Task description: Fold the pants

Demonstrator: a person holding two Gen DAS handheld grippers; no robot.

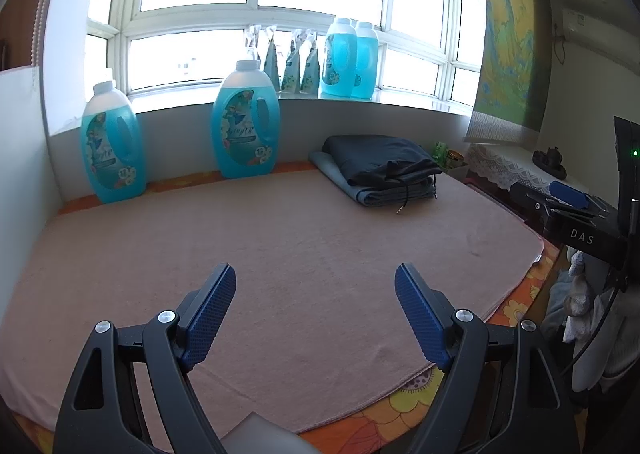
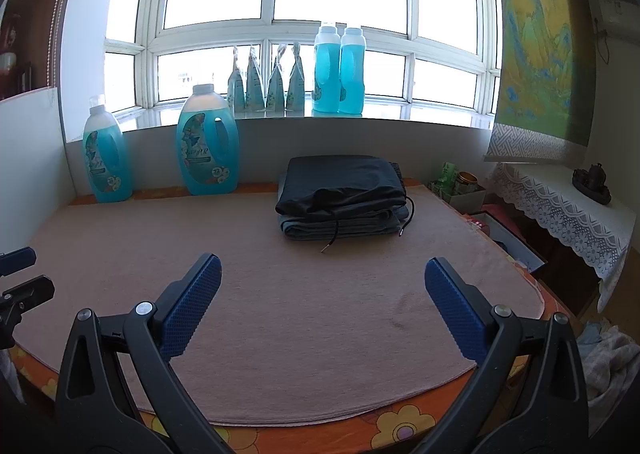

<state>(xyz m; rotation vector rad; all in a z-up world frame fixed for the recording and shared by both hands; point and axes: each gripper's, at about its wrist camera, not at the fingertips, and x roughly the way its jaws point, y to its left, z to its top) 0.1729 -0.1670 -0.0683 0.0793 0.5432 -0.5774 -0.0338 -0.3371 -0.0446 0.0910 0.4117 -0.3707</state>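
1. Two blue pads of the left gripper (image 1: 315, 286) are standing wide apart over the pink mat (image 1: 280, 246), holding nothing. Folded dark pants (image 1: 380, 162) are lying at the far right of the mat, on a grey folded cloth (image 1: 384, 196).
2. Right gripper (image 2: 322, 278) is also gaping wide and holding nothing. Those pants (image 2: 344, 184) are sitting well ahead, near two big blue bottles (image 2: 208, 142).

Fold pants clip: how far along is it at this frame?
Done: dark pants lie folded on a folded grey garment at the back of the pink mat. In hand: nothing; left gripper and right gripper are open, empty. Left: no unfolded pants on the mat.
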